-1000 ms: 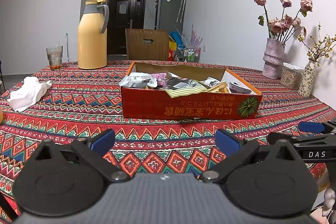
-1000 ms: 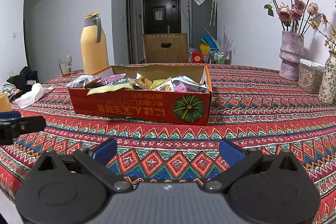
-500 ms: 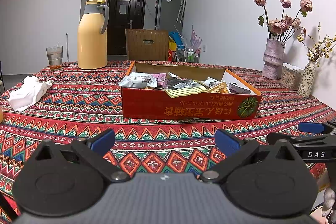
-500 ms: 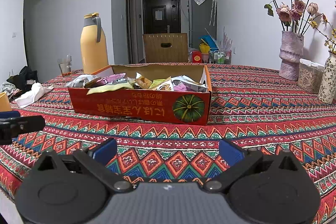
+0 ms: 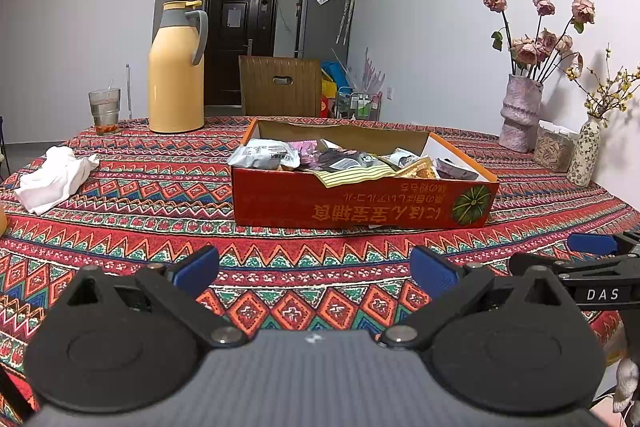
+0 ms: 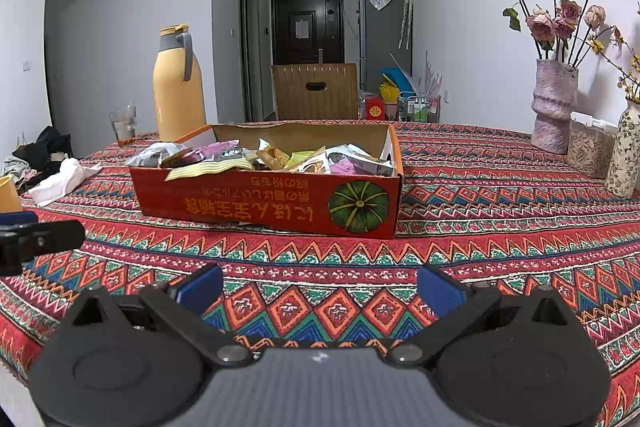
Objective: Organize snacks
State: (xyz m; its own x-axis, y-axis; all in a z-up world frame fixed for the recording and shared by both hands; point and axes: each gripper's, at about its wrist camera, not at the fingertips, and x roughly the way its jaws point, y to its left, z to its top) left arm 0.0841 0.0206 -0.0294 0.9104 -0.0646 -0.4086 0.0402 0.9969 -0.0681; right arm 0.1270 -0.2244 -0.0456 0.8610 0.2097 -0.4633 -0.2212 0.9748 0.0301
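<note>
We hold both grippers low over the patterned tablecloth (image 5: 160, 187), side by side and facing the red cardboard box (image 5: 360, 201) that sits near the table's middle. Our left gripper (image 5: 314, 269) has its blue-padded fingers (image 5: 196, 267) spread wide with nothing between them — the box lies straight ahead of the gap, well apart from the tips. Our right gripper (image 6: 320, 287) is likewise spread and empty, and from its view the box (image 6: 272, 201) stands ahead and a little to the left. The snack packets (image 6: 260, 159) are heaped inside the box, some poking over its front wall. A yellow thermos (image 5: 176, 67) and a glass (image 5: 105, 105) stand behind the box on the left; a crumpled white cloth (image 5: 52, 179) lies near the table's left edge.
</note>
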